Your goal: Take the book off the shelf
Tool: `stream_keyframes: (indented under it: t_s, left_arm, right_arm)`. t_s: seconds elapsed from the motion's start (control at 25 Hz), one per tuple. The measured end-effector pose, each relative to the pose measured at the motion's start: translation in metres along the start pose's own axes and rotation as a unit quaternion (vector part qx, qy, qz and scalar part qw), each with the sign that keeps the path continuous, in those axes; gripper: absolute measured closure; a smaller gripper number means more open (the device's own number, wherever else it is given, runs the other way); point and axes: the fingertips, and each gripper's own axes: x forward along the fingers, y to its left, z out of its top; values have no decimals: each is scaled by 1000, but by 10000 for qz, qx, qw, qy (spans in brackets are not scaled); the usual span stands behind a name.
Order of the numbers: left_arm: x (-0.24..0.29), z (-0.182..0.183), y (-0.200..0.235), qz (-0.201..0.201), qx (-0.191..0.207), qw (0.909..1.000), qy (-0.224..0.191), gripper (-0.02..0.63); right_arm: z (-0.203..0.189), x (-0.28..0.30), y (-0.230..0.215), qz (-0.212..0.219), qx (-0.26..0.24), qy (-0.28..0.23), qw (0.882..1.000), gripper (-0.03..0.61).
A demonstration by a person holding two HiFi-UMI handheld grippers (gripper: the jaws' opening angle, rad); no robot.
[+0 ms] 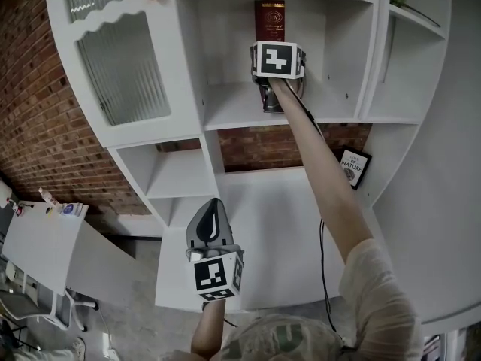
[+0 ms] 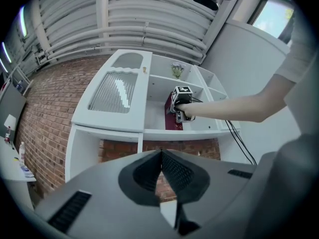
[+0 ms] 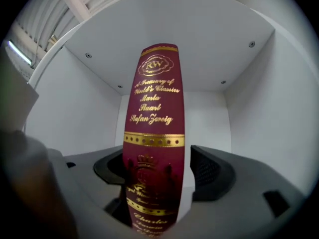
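A dark red book [image 1: 269,17] with gold lettering stands upright in the middle compartment of the white shelf unit [image 1: 240,110]. My right gripper [image 1: 272,100] is reached into that compartment at the book's lower part. In the right gripper view the book's spine [image 3: 155,133] stands between the jaws of the right gripper [image 3: 157,176]. They straddle it, with a thin gap showing on the right side. My left gripper [image 1: 214,215] hangs low in front of the shelf, shut and empty. The left gripper view shows that left gripper [image 2: 161,156] pointing up towards the book [image 2: 172,117].
A ribbed glass cabinet door [image 1: 120,59] is left of the compartment. A second book [image 1: 353,165] leans in a lower right compartment. Brick wall [image 1: 37,126] shows behind the unit. A white table [image 1: 37,247] with small bottles stands at the far left. A cable [image 1: 322,239] trails along the right arm.
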Motion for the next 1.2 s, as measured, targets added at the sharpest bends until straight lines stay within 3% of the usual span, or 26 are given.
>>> stream_keyframes:
  t_s: [0.08, 0.12, 0.16, 0.24, 0.4, 0.96, 1.2]
  left_arm:
    - [1, 0, -1, -15, 8, 10000, 13, 601]
    - [2, -1, -1, -25, 8, 10000, 15, 601]
    - [2, -1, -2, -34, 5, 10000, 13, 601]
    - [2, -2, -3, -48, -5, 10000, 4, 601]
    - [1, -4, -3, -55, -22, 10000, 25, 601]
    - [-7, 1, -8, -122, -42, 9999, 18, 601]
    - [-8, 6, -26, -348, -39, 9994, -19, 601]
  right_arm:
    - [-2, 1, 0, -15, 40, 34, 10000, 237]
    - [-3, 0, -1, -49, 84, 47, 9999, 314]
    - [-3, -2, -3, -101, 129, 66, 9998, 319]
    - [-3, -8, -6, -235, 174, 111, 9995, 324]
    - [2, -4, 2, -35, 142, -16, 9999, 325]
    - [-3, -29, -7, -125, 295, 183, 9993, 328]
    - [2, -62, -3, 300, 579, 57, 9979, 328]
